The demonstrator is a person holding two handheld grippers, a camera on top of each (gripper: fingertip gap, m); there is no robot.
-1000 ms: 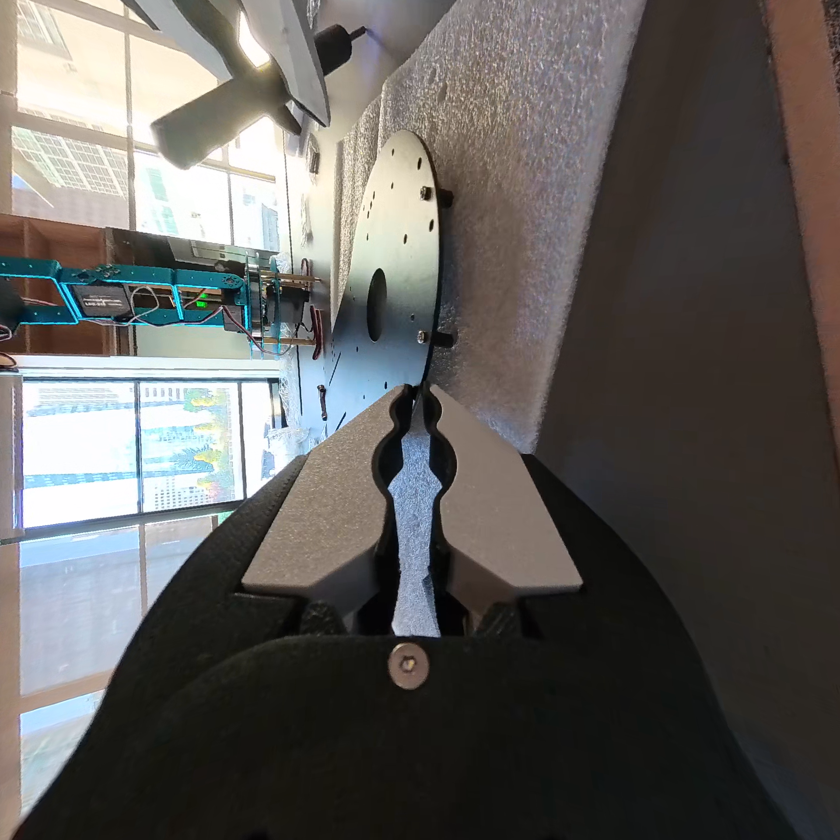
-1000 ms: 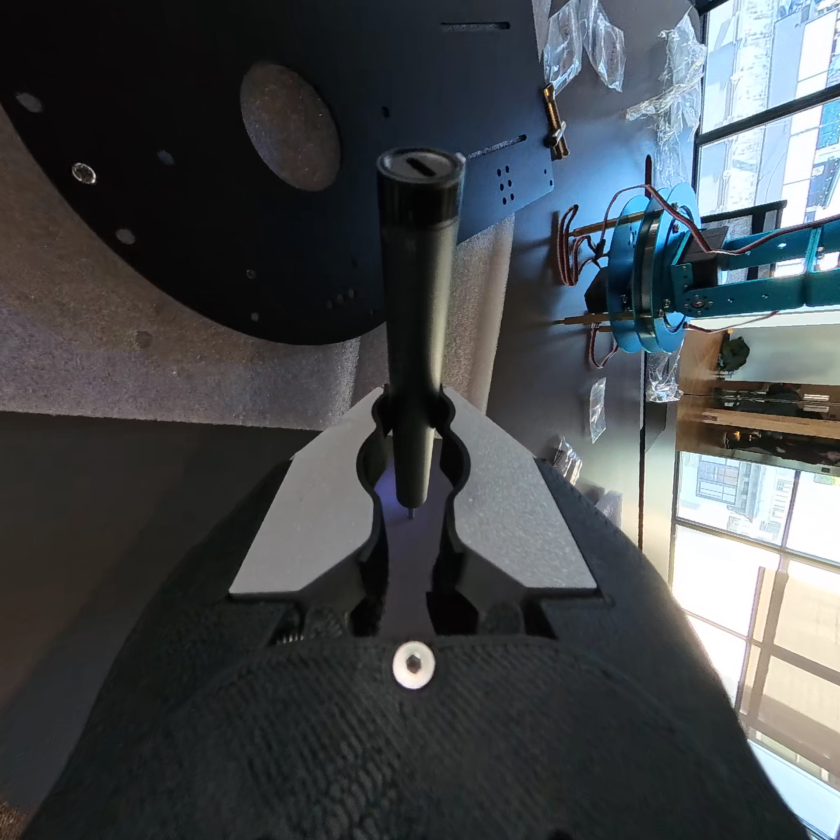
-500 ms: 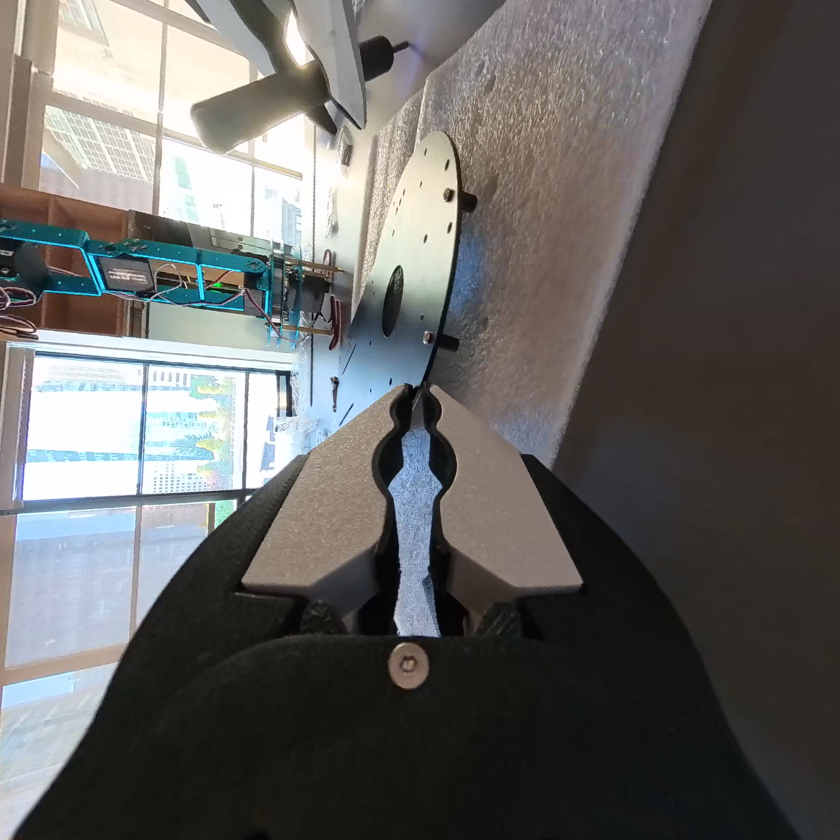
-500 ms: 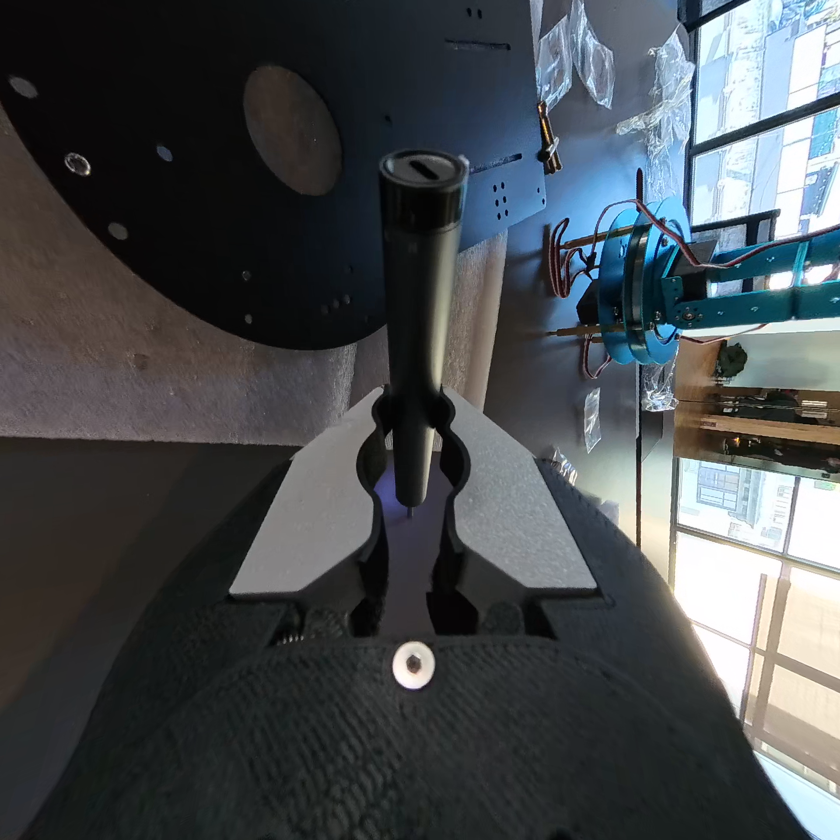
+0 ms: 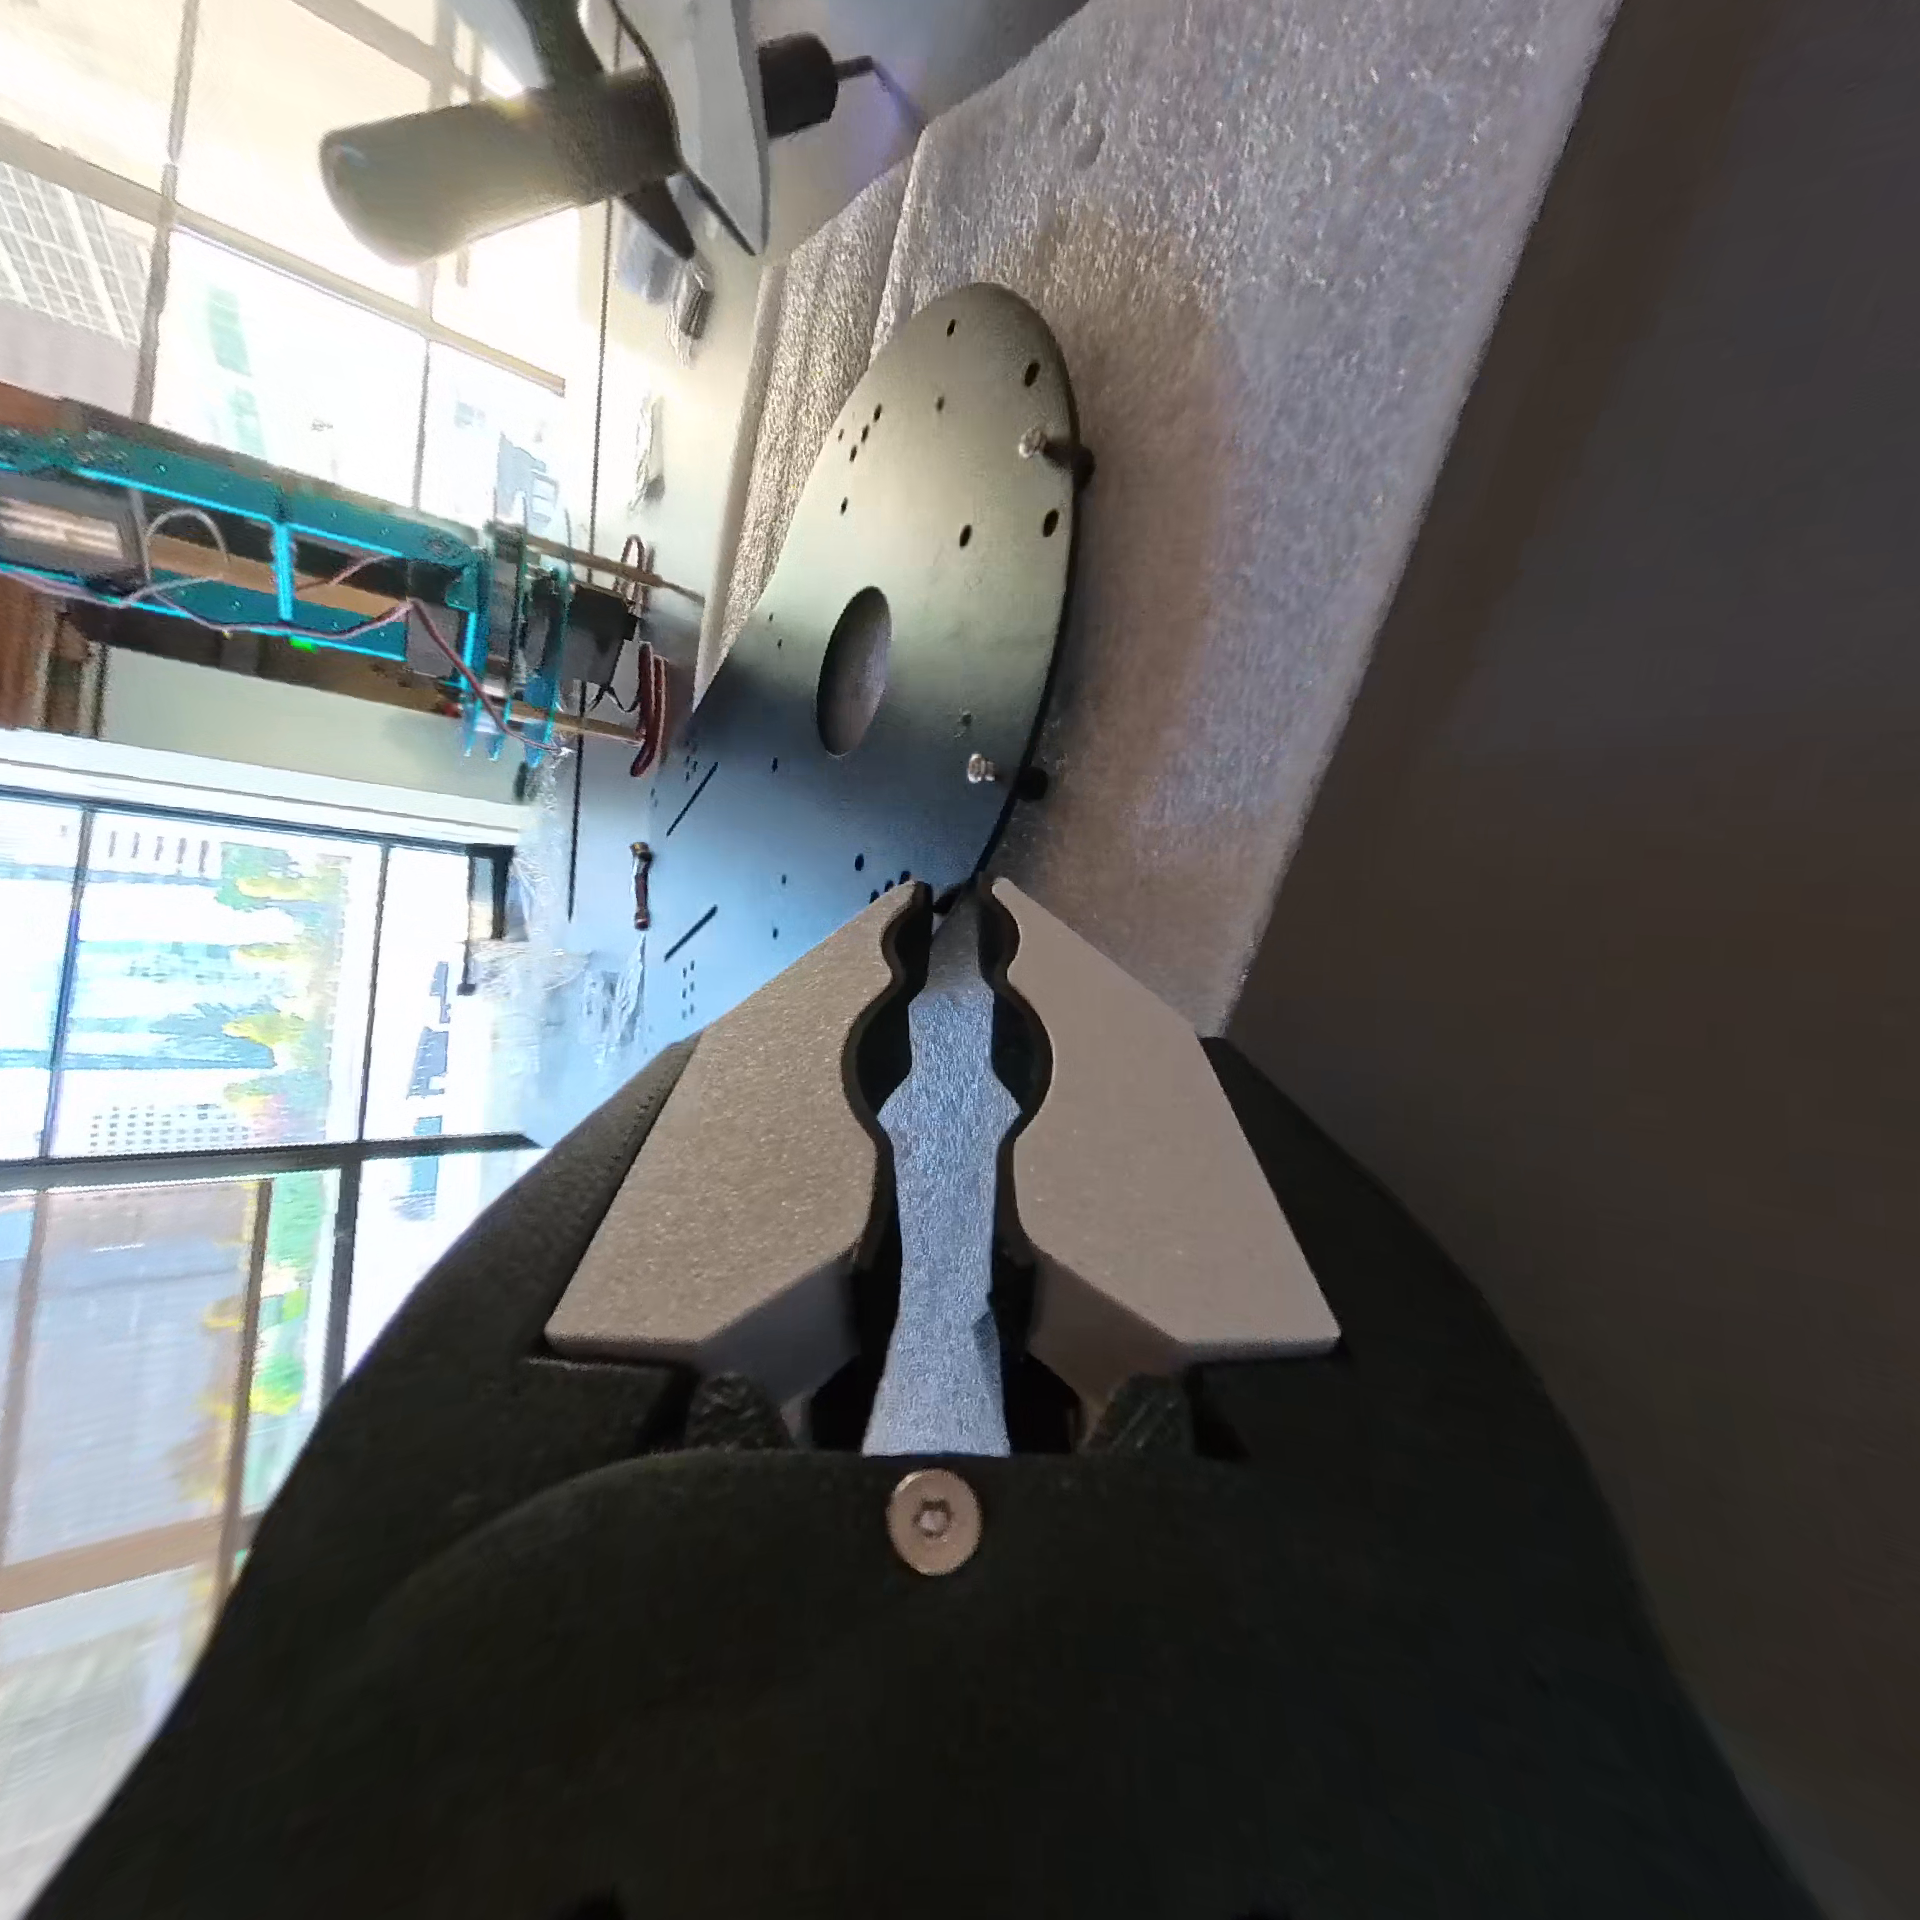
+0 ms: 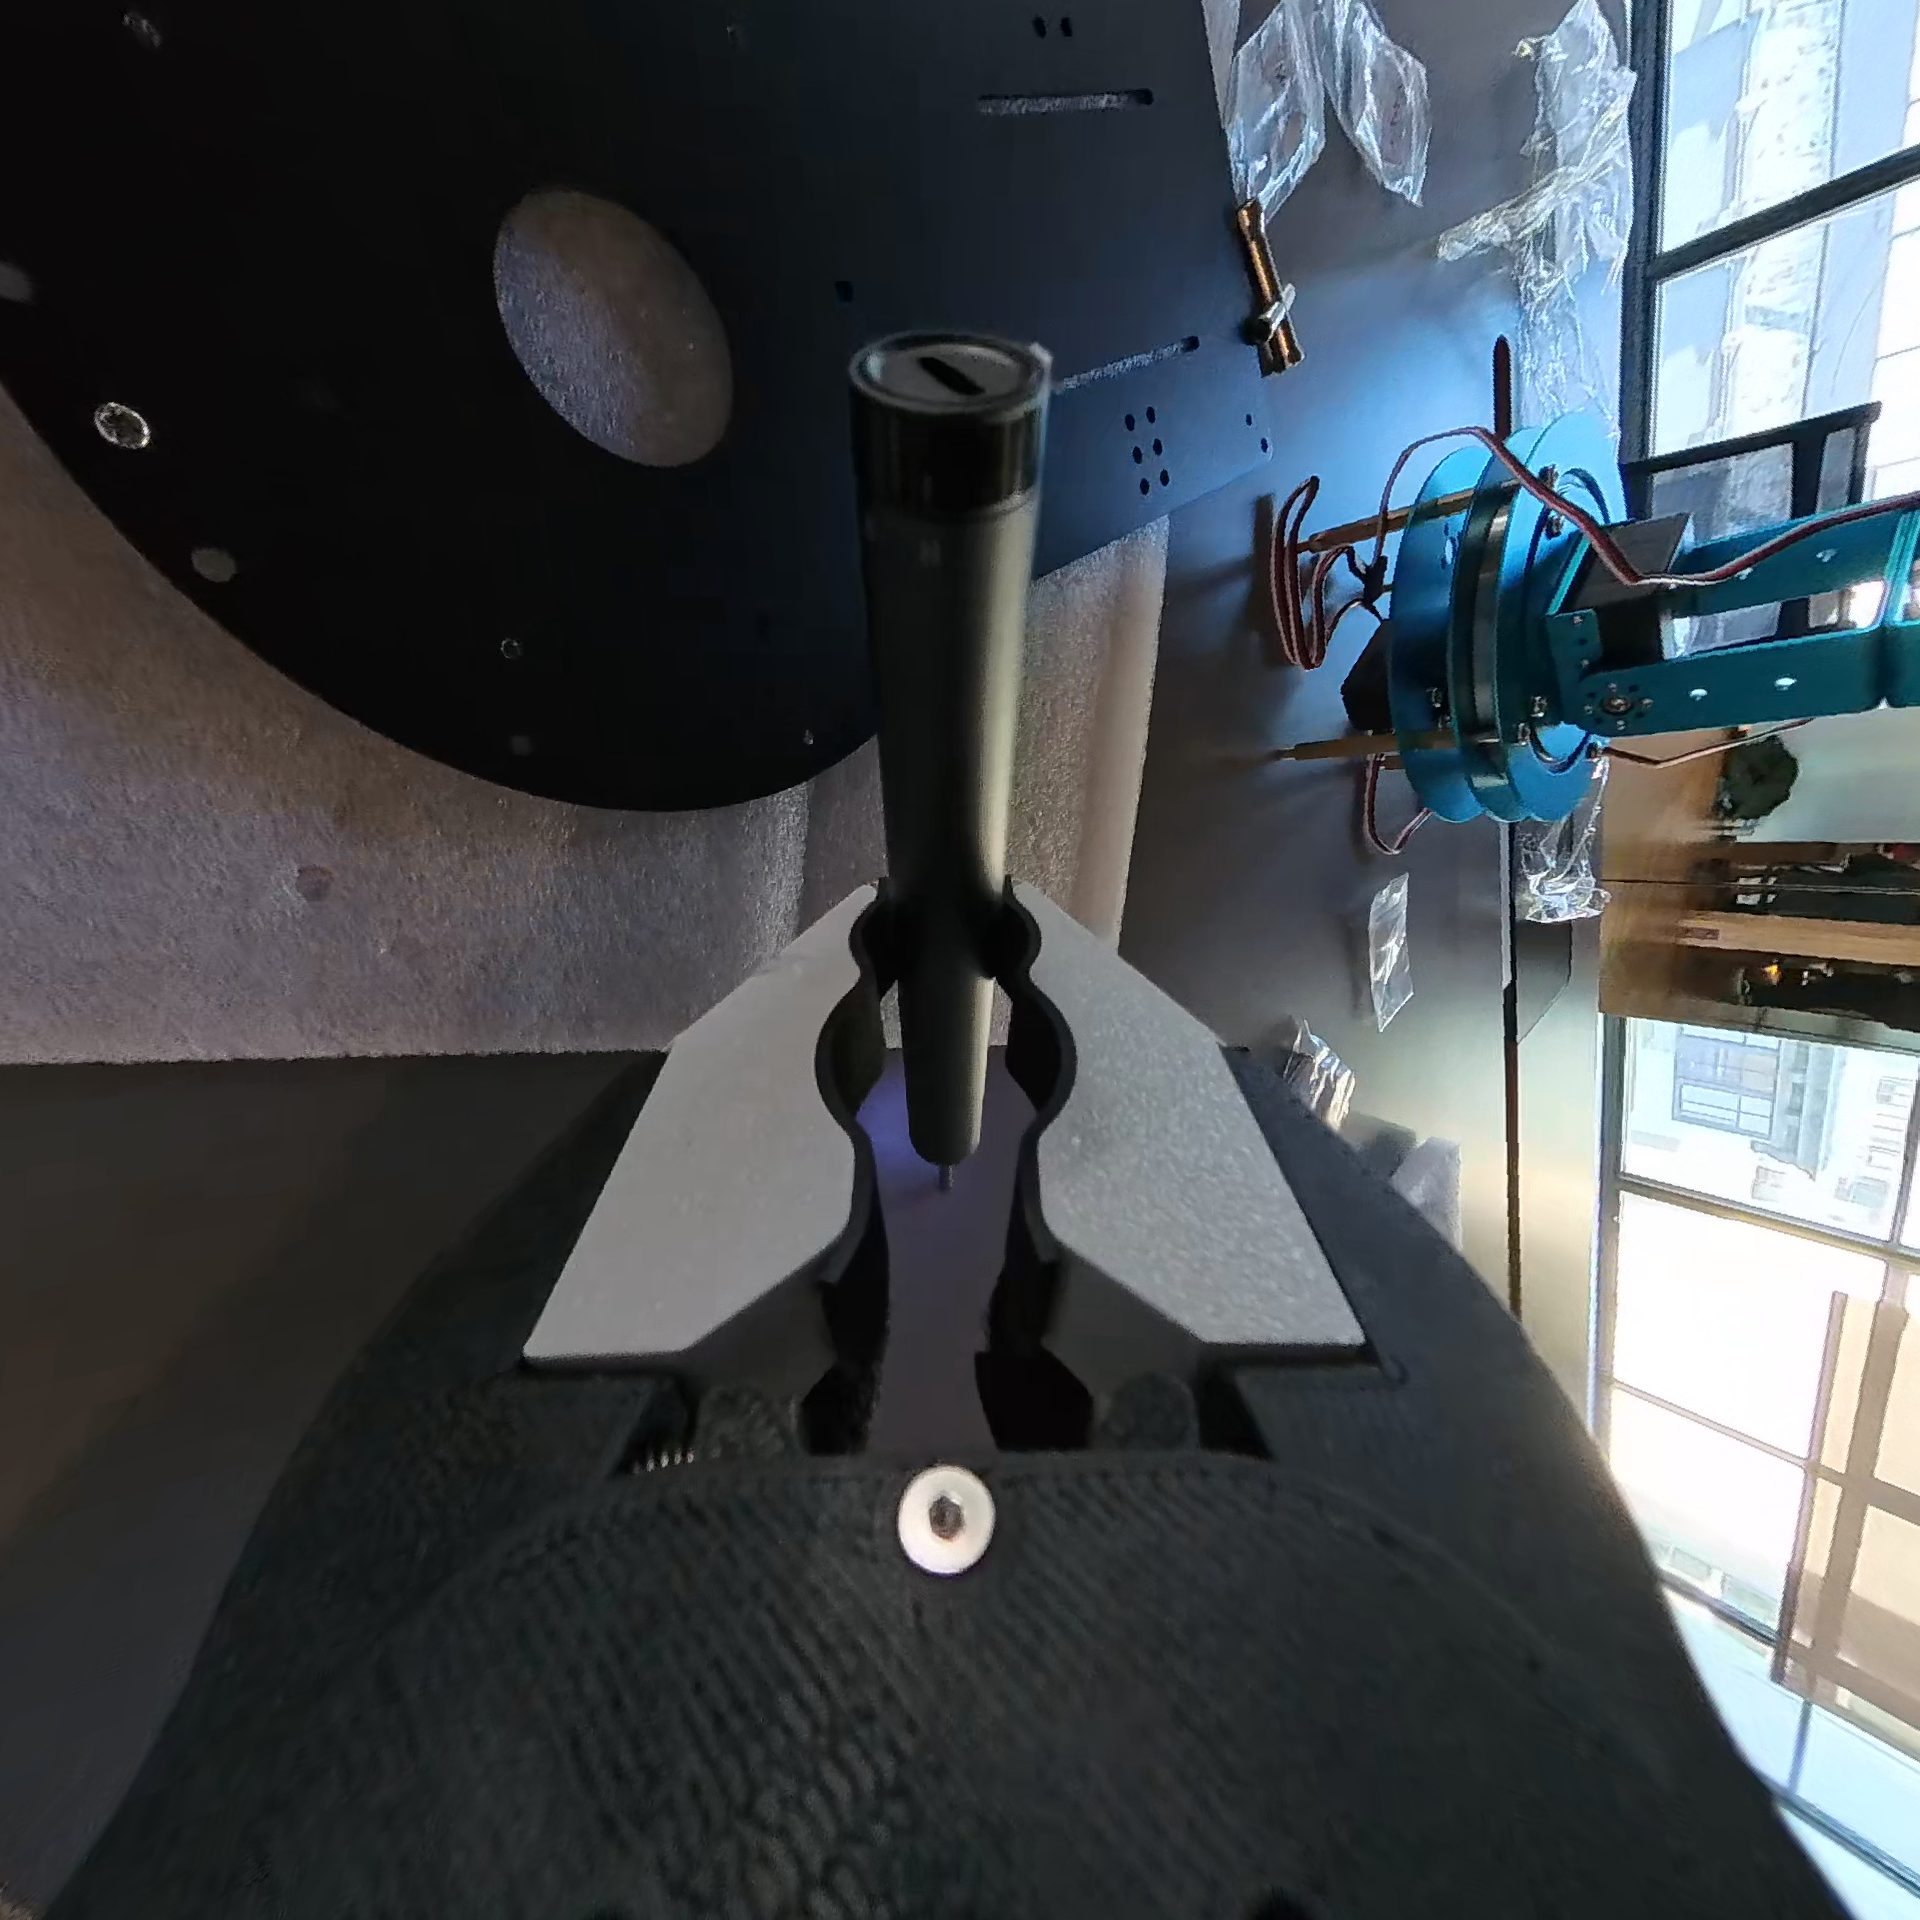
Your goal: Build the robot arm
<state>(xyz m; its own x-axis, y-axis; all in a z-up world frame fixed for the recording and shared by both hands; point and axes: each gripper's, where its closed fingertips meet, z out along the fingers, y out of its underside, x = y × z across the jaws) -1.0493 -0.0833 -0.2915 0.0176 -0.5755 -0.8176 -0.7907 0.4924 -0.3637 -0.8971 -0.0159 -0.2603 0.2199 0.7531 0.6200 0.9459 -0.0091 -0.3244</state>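
A round black metal plate [image 5: 935, 582] with a large centre hole and small drill holes lies on a grey foam sheet [image 5: 1247, 416]. Two screws with standoffs [image 5: 1029, 442] sit near its rim. My left gripper [image 5: 958, 896] is shut on the plate's near edge. My right gripper [image 6: 943, 902] is shut on a dark grey pen-shaped screwdriver [image 6: 951, 644], its thin bit pointing back between the fingers. It hovers above the plate [image 6: 364, 468] and foam [image 6: 312, 914]. The right gripper [image 5: 582, 156] also shows at the top of the left wrist view.
A blue metal robot arm with red wires [image 6: 1507, 665] stands on the dark table beyond the plate; it also shows in the left wrist view [image 5: 312, 582]. Clear plastic bags [image 6: 1330, 94] and a small brass part [image 6: 1268, 301] lie near it. Large windows are behind. The gap from one gripper's tips to the other's is roughly 20 centimetres.
The left view has tilted, so more of the plate's face shows. The right gripper with the screwdriver has shifted slightly over the plate. Both grips are unchanged.
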